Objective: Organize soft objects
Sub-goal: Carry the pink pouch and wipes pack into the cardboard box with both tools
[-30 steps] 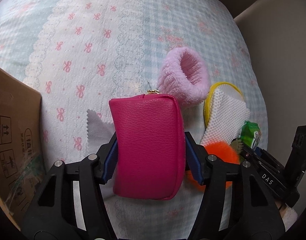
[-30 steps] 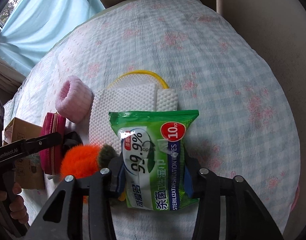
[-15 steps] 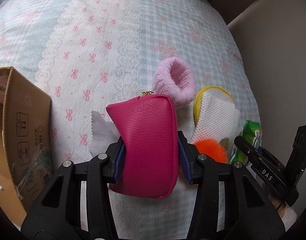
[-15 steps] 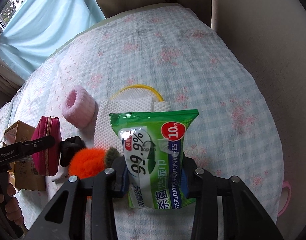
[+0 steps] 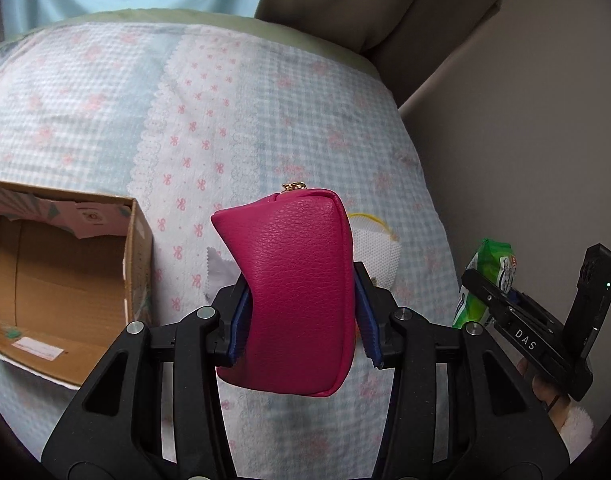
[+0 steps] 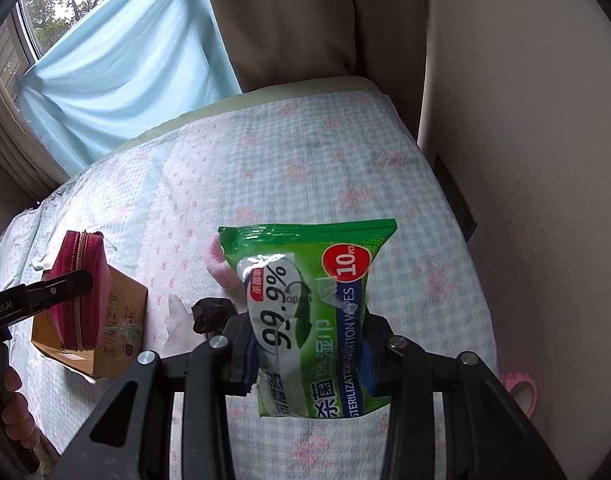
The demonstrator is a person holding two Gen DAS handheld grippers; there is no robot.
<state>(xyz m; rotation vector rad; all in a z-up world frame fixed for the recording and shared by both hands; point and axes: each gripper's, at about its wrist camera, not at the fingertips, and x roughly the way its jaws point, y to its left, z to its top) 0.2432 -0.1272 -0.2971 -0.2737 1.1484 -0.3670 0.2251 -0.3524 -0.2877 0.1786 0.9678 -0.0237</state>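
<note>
My left gripper point(image 5: 301, 320) is shut on a magenta zip pouch point(image 5: 293, 288) and holds it in the air above the bed, just right of an open cardboard box point(image 5: 65, 280). The pouch also shows in the right wrist view point(image 6: 81, 284), above the box point(image 6: 117, 320). My right gripper point(image 6: 309, 344) is shut on a green pack of wet wipes point(image 6: 317, 312), lifted above the bed; the pack shows in the left wrist view point(image 5: 485, 280). A white mesh pad with a yellow rim point(image 5: 375, 252) lies on the bed, partly hidden behind the pouch.
The bed has a checked blue and pink cover point(image 5: 185, 128). A pink fluffy cuff point(image 6: 221, 264) peeks out behind the wipes pack. A dark small item point(image 6: 211, 312) and a white cloth scrap point(image 6: 175, 316) lie near the box. A beige wall point(image 6: 525, 160) runs along the right.
Both grippers have risen well above the bed with their loads. The left gripper has moved toward the box, whose open inside now shows. The orange fluffy item has dropped out of view.
</note>
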